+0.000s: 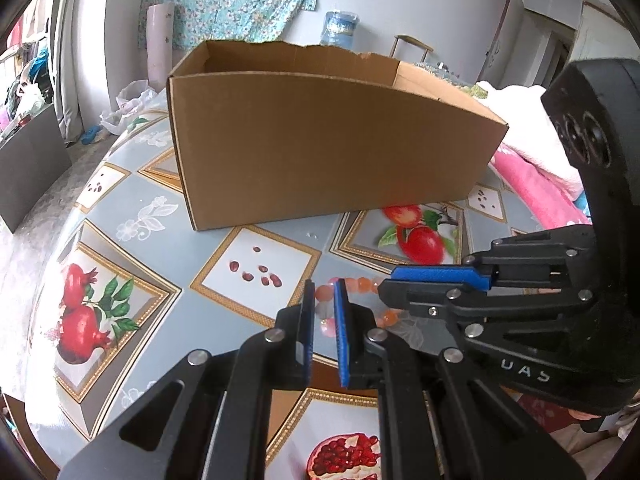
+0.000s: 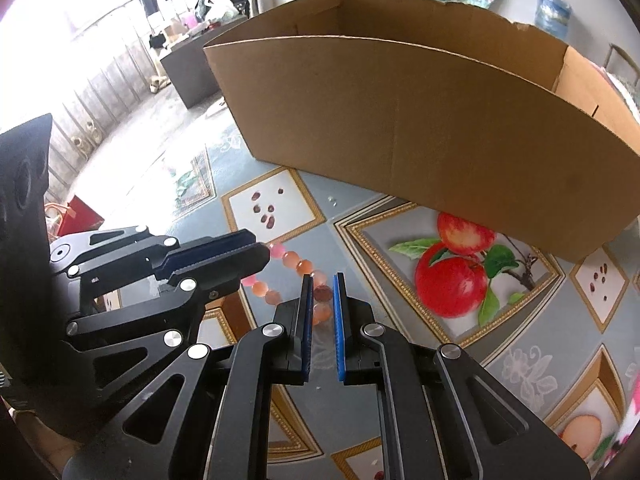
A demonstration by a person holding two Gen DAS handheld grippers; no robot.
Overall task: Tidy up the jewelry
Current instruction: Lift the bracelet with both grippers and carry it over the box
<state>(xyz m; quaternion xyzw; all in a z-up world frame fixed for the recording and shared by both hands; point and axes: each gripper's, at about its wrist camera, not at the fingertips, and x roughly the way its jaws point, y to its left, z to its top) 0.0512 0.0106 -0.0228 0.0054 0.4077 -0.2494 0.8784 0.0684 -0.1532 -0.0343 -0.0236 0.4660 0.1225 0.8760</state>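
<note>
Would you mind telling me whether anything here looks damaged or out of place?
The cardboard box has a ragged, torn top edge along its far wall. Otherwise, the pink bead bracelet lies on the tablecloth outside the box, with the left claw and right claw both closing in around it.

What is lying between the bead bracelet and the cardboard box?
Only bare tablecloth lies between the bead bracelet and the cardboard box, apart from a tiny clear speck; the right wrist view shows it.
</note>
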